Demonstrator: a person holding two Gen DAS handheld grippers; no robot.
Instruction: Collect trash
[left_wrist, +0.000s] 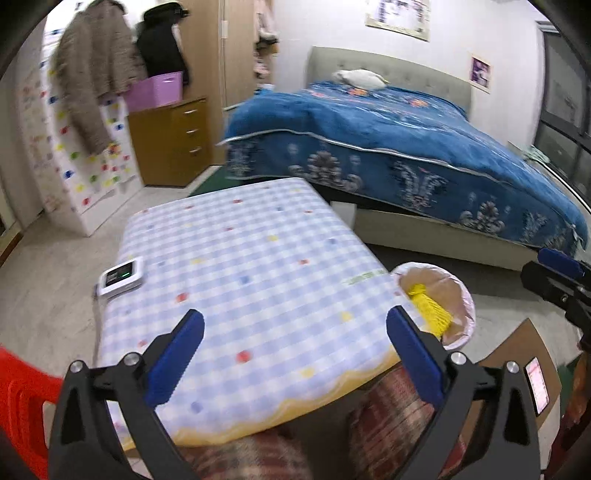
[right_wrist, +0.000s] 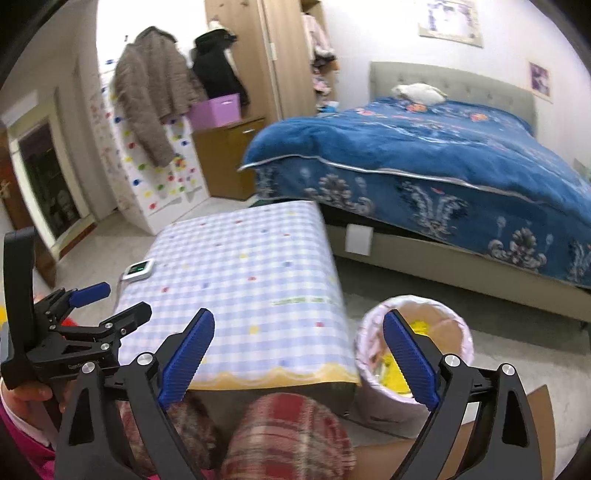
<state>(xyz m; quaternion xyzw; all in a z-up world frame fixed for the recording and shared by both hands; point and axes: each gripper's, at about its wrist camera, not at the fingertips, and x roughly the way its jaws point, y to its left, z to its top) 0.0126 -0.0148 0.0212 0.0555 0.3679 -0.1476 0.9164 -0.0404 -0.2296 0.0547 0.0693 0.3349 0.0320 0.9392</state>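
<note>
A small bin with a pale pink liner (right_wrist: 461, 328) stands on the floor at the table's right side and holds yellow trash (right_wrist: 393, 378). It also shows in the left wrist view (left_wrist: 463, 295), with the yellow trash (left_wrist: 430, 308) at its rim. My left gripper (left_wrist: 295, 347) is open and empty above the near part of the checked tablecloth (left_wrist: 251, 258). My right gripper (right_wrist: 299, 345) is open and empty, its right finger over the bin. The left gripper shows in the right wrist view (right_wrist: 110, 301), open.
A white device with a green light (left_wrist: 122, 277) lies at the table's left edge. A bed with a blue cover (left_wrist: 406, 136) stands beyond the table. A red chair (left_wrist: 22, 398) is at the left. Cardboard (left_wrist: 524, 354) lies on the floor by the bin. My plaid-clad knees (right_wrist: 288, 435) are under the table.
</note>
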